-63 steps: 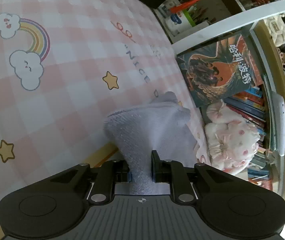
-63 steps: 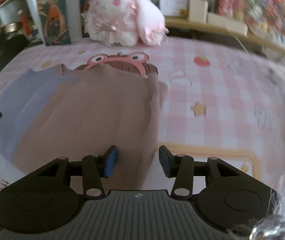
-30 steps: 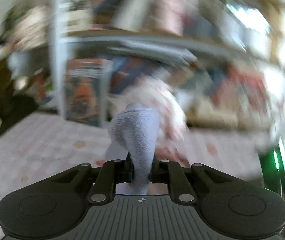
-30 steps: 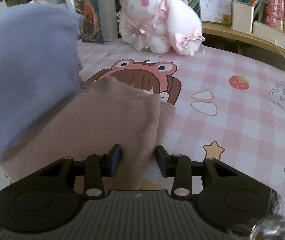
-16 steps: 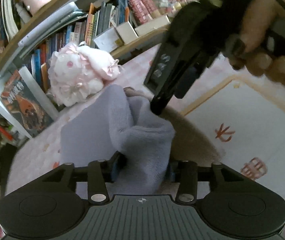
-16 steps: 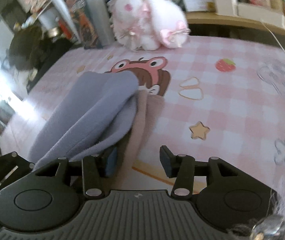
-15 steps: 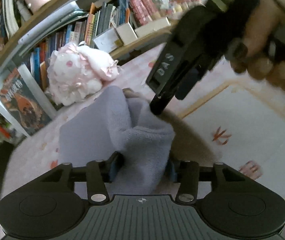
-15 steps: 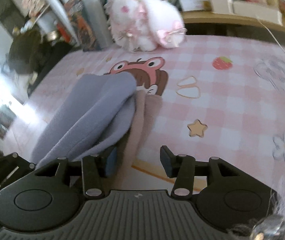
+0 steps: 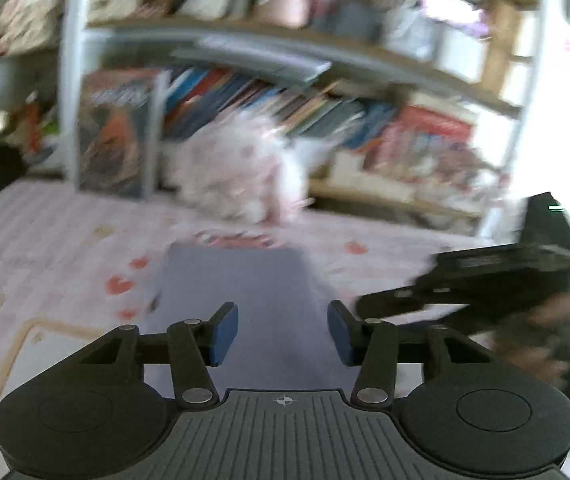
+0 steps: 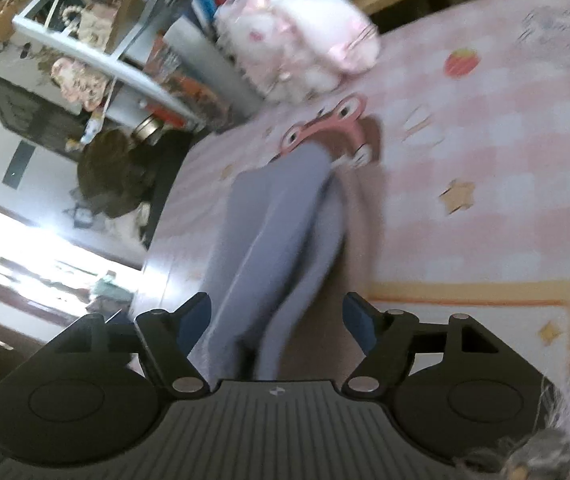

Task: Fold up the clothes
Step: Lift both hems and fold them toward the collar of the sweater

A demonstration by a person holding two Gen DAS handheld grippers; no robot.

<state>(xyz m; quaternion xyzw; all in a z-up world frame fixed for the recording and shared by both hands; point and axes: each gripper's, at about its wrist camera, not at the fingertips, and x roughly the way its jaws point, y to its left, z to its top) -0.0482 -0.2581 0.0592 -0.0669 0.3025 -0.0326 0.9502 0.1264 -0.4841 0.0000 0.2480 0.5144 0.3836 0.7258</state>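
A lavender-grey garment [image 9: 245, 300] lies folded over on the pink checked table cover, stretching away from my left gripper [image 9: 283, 334], which is open and empty just above its near end. In the right wrist view the same garment [image 10: 281, 232] lies doubled, with a brownish-pink garment [image 10: 359, 216] showing under its right side. My right gripper [image 10: 277, 320] is open over the near end of the pile and holds nothing. The right gripper's body [image 9: 485, 280] shows at the right of the left wrist view.
A pink-and-white plush toy [image 10: 301, 48] sits at the far edge of the table in front of a bookshelf [image 9: 285, 92]. The table cover [image 10: 485, 160] has printed stars, a strawberry and a frog face. The table's left edge [image 10: 165, 240] drops off.
My left gripper has opened and let go of the lavender garment, which now lies flat over the brownish-pink one. My right gripper has swung left over the pile, still open.
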